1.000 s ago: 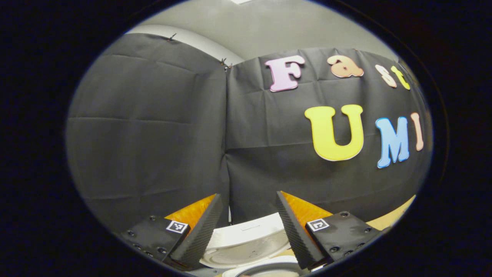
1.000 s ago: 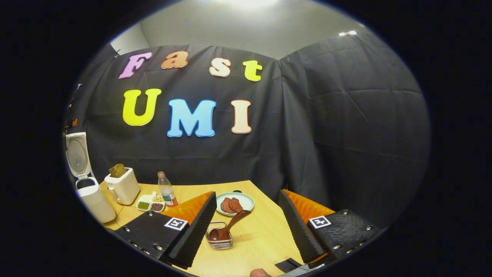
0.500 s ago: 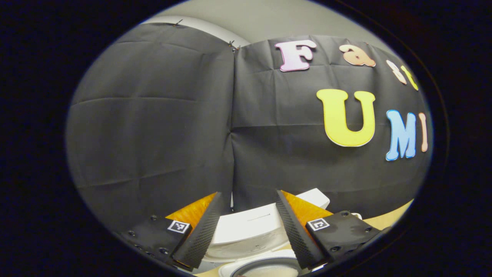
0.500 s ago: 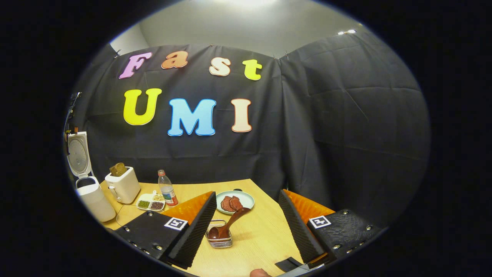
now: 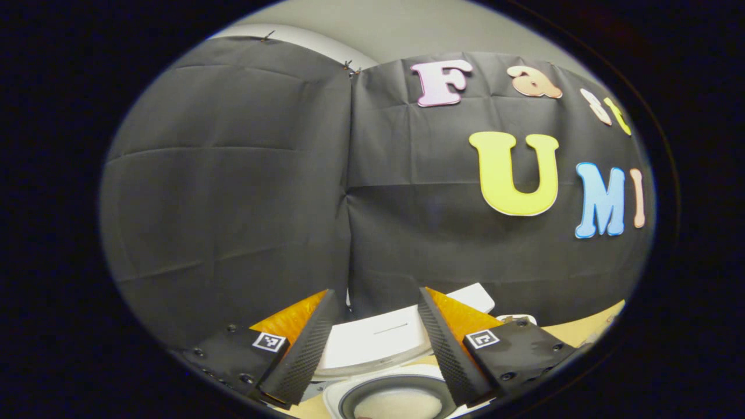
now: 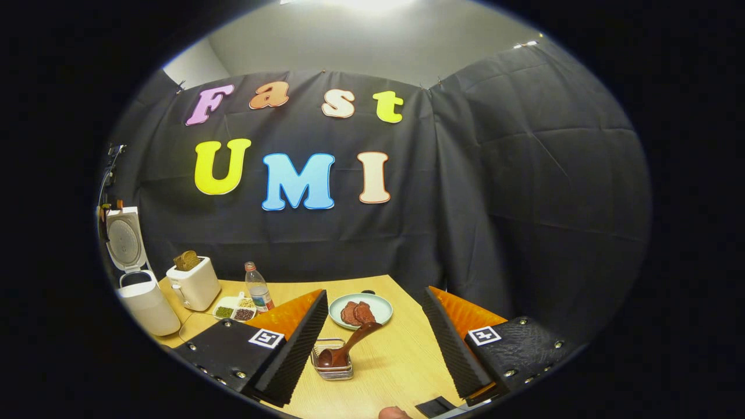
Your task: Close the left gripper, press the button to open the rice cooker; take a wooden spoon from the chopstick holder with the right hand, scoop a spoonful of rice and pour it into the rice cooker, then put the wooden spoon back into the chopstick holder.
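The left gripper (image 5: 372, 343) has dipped, fingers spread and empty, and the open rice cooker (image 5: 390, 396) now shows more of its pot. The right gripper (image 6: 372, 343) hangs wide open over the table (image 6: 401, 361), the wooden spoon (image 6: 348, 348) unmoved in its chopstick holder (image 6: 333, 366).

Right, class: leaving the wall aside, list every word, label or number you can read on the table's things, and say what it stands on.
Bottle label: too small to read.
Square markers: coded patterns, no letters.
Rice cooker, toaster: no writing visible.
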`<state>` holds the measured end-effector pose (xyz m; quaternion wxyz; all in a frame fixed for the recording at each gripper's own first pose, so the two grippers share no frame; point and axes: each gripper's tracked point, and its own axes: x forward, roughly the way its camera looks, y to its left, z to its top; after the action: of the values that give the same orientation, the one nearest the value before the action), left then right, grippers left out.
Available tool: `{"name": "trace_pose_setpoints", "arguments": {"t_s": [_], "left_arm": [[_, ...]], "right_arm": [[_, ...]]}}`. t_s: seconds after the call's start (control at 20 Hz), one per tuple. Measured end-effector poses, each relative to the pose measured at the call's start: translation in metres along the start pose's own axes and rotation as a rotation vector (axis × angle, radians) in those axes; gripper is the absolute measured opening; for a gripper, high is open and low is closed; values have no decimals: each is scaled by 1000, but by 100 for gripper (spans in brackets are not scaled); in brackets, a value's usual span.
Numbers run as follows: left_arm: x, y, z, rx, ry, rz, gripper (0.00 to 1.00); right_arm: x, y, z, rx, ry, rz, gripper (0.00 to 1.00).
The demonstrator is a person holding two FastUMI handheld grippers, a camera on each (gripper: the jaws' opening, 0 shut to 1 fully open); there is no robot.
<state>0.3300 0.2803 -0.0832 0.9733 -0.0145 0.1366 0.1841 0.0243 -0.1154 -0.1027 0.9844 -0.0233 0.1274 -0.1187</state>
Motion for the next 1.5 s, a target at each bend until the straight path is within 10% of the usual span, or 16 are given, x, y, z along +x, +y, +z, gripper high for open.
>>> {"name": "trace_pose_setpoints", "arguments": {"t_s": [1.5], "left_arm": [[-133,-74,-141,-19,217,-65,91]], "right_arm": [[30,-36,-10,-73,16,170,99]]}}
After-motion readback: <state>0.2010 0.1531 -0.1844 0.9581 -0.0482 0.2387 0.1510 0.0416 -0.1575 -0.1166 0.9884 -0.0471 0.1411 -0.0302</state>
